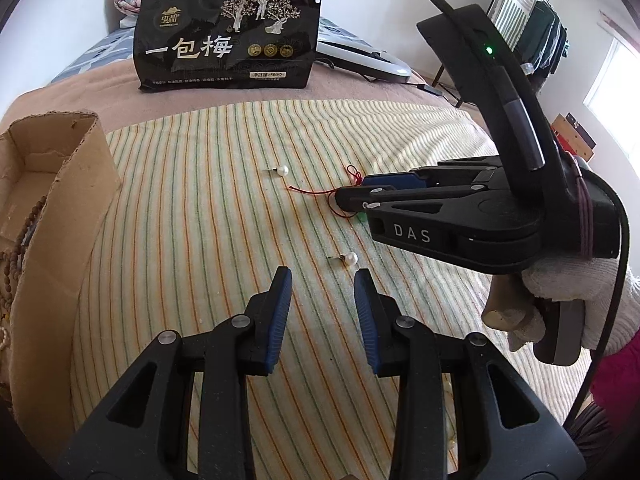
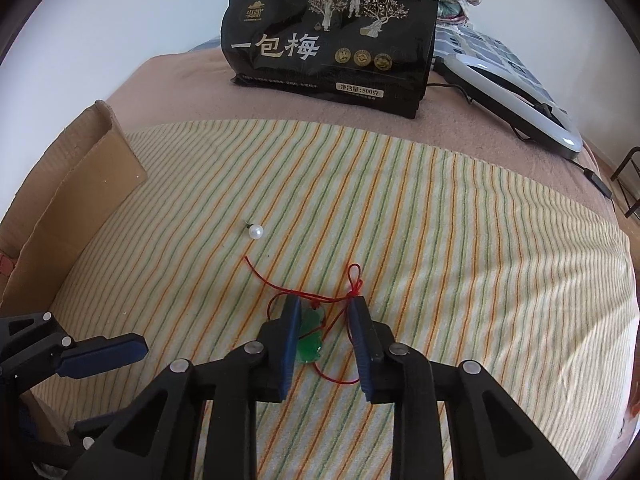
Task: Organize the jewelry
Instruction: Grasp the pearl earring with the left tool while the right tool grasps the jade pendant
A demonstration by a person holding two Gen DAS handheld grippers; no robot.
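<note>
A green pendant [image 2: 310,336] on a red cord [image 2: 304,292] lies on the striped cloth [image 2: 440,240]. My right gripper [image 2: 325,304] points down over it, its jaws straddling the pendant with a gap on the right side. In the left wrist view the right gripper [image 1: 346,200] sits on the cord [image 1: 316,192], held by a gloved hand [image 1: 560,300]. One pearl stud [image 1: 351,257] lies just ahead of my left gripper [image 1: 322,276], which is open and holds nothing. A second pearl stud [image 1: 283,170] [image 2: 256,232] lies farther back.
A cardboard box [image 1: 60,168] [image 2: 80,184] stands at the left edge with bead strings [image 1: 12,264] inside. A black snack bag [image 1: 228,36] [image 2: 332,32] stands at the back, with a ring light [image 1: 360,56] [image 2: 516,100] and its cable to its right.
</note>
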